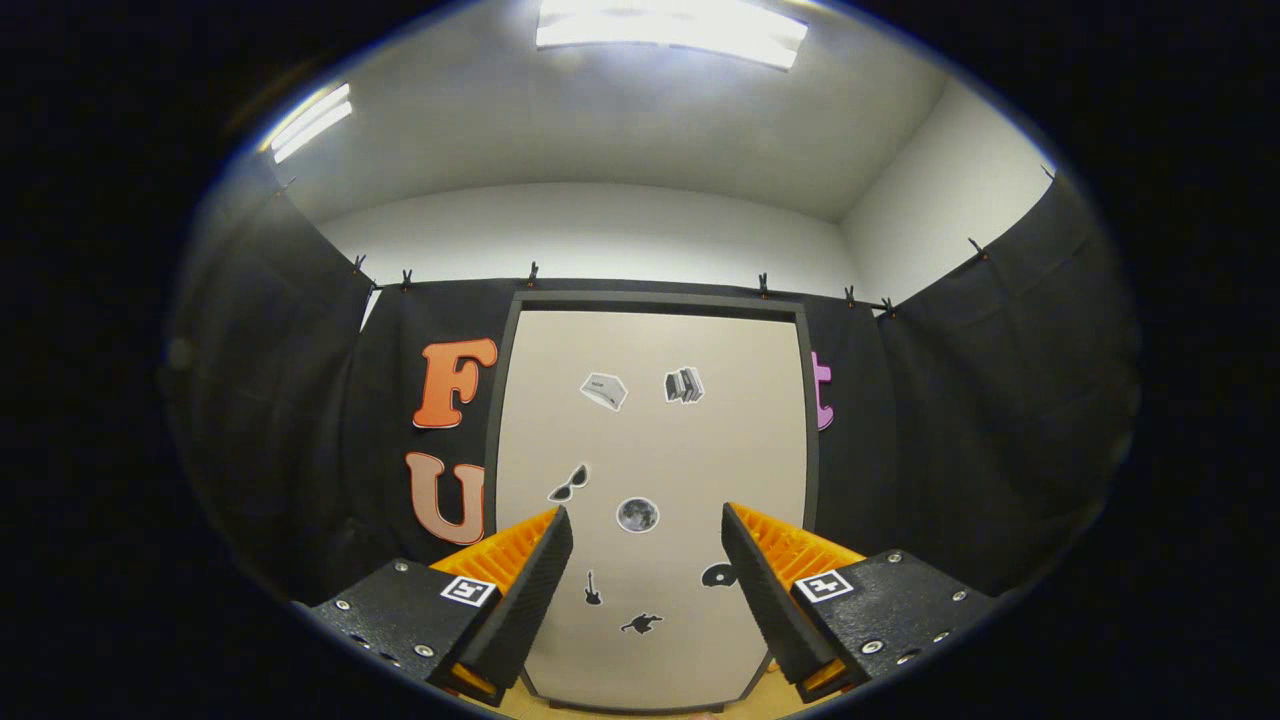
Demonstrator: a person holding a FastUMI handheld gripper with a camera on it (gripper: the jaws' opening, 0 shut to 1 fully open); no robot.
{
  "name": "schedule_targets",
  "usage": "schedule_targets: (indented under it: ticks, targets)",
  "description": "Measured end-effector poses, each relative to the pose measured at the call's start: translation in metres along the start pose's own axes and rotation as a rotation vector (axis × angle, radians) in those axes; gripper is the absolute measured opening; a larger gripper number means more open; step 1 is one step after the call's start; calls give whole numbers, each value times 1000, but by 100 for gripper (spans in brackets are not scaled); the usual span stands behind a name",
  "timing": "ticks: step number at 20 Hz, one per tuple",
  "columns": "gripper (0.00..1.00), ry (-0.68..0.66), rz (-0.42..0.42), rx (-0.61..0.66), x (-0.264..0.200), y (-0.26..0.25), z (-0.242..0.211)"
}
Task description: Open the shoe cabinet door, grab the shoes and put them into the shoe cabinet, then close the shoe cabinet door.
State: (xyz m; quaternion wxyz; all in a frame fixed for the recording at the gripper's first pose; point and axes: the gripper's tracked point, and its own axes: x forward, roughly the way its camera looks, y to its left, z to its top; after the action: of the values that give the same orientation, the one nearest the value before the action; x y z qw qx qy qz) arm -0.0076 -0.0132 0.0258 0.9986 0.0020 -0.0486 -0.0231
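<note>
The gripper point(647, 540) is held level and faces straight ahead, its two fingers point(530, 590) spread wide with a broad empty gap between them. Nothing is caught in the jaws, and the tips touch nothing, hanging free in the air. Both fingers slant inward toward their tips in a near mirror pair, and each is bolted to a flat mount block point(400, 610) that carries a small square marker point(469, 590) on top.

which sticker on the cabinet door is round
The moon-like disc sticker at the middle of the shoe cabinet door, seen between the open claw's fingers. The others are irregular shapes: sunglasses, guitar, books.
</note>
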Motion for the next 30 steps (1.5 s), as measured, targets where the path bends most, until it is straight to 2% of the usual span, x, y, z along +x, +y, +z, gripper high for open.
schedule_targets:
  ticks: [7, 12, 18, 23, 28, 30]
  targets:
    - [93, 42, 6, 18, 4, 8, -18]
    - [93, 108, 23, 63, 11, 24, -48]
    - [93, 247, 139, 99, 27, 87, -101]
    - [92, 405, 149, 68, 51, 119, -171]
    - [77, 503, 126, 95, 73, 138, -215]
    - [73, 516, 135, 152, 79, 149, -222]
